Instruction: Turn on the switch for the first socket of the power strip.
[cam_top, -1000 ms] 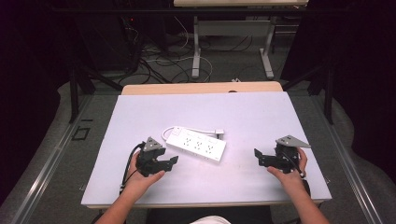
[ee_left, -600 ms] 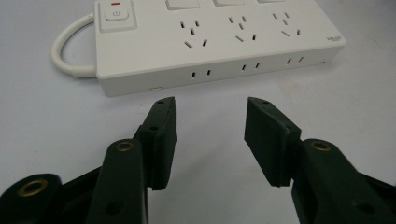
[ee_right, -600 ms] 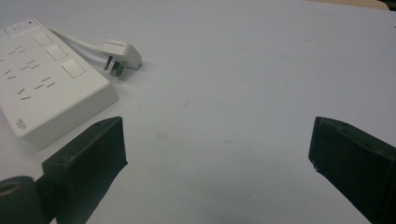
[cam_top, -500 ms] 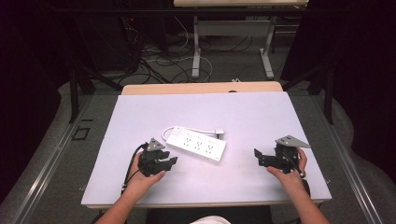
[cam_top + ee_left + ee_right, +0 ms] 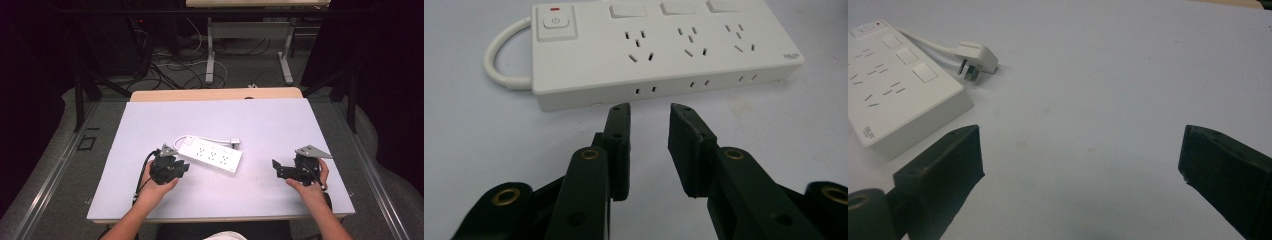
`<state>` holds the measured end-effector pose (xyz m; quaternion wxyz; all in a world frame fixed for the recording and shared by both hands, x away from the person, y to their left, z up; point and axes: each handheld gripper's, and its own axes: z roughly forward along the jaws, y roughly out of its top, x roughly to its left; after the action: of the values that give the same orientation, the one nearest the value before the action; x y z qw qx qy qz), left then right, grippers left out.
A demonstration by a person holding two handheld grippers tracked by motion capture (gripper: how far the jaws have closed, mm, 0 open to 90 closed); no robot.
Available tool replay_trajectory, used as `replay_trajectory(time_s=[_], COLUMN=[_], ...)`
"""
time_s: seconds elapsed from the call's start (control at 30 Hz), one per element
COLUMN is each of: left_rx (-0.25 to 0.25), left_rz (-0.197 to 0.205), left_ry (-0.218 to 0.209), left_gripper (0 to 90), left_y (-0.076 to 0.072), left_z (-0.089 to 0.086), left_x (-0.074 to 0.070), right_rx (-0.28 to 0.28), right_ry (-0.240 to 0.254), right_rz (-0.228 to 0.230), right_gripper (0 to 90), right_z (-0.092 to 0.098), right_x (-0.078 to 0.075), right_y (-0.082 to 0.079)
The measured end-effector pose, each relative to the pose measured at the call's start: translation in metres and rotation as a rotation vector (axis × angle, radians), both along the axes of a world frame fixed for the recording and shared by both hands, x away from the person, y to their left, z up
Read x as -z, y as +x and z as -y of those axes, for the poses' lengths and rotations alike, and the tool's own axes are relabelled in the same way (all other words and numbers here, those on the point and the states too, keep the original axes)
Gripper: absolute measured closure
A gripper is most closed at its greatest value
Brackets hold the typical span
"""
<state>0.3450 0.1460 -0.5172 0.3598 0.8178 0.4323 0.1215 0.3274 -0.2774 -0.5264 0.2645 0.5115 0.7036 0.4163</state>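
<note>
The left gripper (image 5: 181, 168) sits low on the white table (image 5: 280, 125), just beside the near long side of the white power strip (image 5: 210, 154); its two black jaws have just been closing, and now only a small gap is left between them; nothing is in that gap, and the tips do not touch the strip, though they are very close to it. In the left gripper view the power strip (image 5: 664, 50) lies flat right in front of the tips, with its on-off button (image 5: 555, 22) at the left end and rows of plug holes along the top; a white cord (image 5: 499, 60) loops out from that end.

The right gripper (image 5: 278, 169) rests near the right edge of the table, well apart from the strip; its jaws stand wide apart and hold nothing. In the right gripper view there is bare table between the jaws; the end of the strip (image 5: 893, 85) lies off to the left, and its white plug (image 5: 973, 59) lies on the table just beside it.

Nothing stands between either gripper and the strip.
</note>
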Motion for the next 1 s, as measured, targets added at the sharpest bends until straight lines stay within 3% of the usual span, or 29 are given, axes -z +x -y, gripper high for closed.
replay_trajectory(time_s=[0.17, 0.5, 0.8, 1.0], left_rx=[-0.006, -0.015, -0.004, -0.028], left_rz=[0.001, -0.009, -0.037, -0.051], left_ry=[-0.052, -0.059, -0.065, -0.081], left_gripper=[71.6, 71.0, 76.8, 81.3], left_y=[0.005, 0.016, 0.027, 0.033], left_z=[0.004, 0.012, 0.020, 0.025], left_x=[-0.004, -0.012, -0.019, -0.022], right_rx=[0.012, 0.008, 0.011, 0.008], right_ry=[0.008, 0.002, 0.001, 0.006], right_rz=[0.002, 0.004, -0.001, -0.003], right_gripper=[3.4, 3.5, 3.6, 3.7], right_z=[0.000, 0.001, 0.001, 0.002], right_x=[0.001, 0.002, 0.002, 0.002], right_y=[0.000, 0.000, 0.000, 0.000])
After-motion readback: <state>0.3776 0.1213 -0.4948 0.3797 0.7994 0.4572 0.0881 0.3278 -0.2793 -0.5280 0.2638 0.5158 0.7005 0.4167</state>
